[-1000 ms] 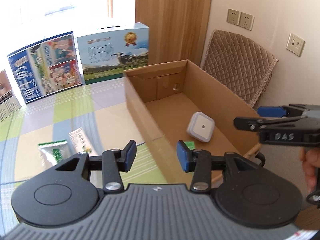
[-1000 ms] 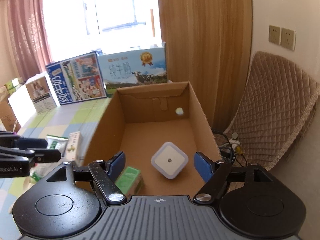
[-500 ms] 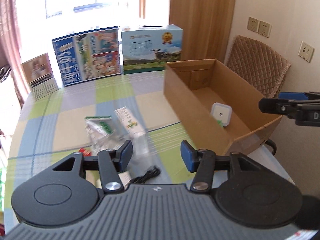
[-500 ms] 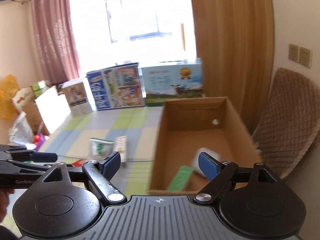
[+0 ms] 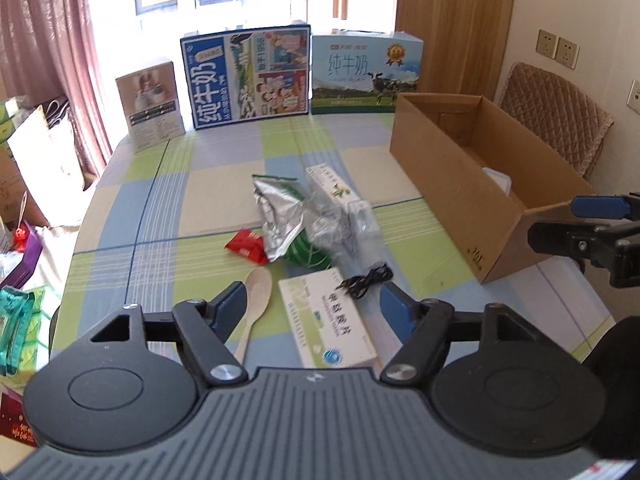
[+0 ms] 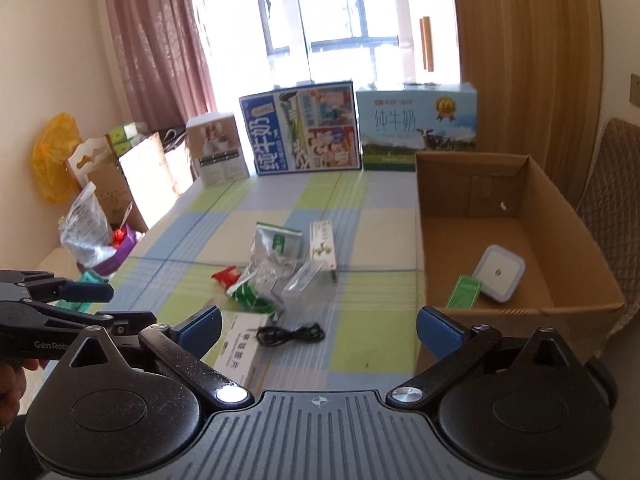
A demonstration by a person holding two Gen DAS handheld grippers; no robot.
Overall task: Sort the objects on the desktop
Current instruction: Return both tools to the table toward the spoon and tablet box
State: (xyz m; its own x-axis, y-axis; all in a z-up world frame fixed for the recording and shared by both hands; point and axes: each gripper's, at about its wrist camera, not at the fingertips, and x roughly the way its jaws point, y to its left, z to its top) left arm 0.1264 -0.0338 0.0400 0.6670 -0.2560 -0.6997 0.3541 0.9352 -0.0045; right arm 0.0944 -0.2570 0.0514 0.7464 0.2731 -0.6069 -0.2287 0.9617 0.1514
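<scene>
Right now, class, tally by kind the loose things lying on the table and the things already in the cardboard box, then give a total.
Flat cartons: 3, table, table, box
Packets: 3
Clear bag: 1
Spoon: 1
Cable: 1
White square gadget: 1
Total: 10
</scene>
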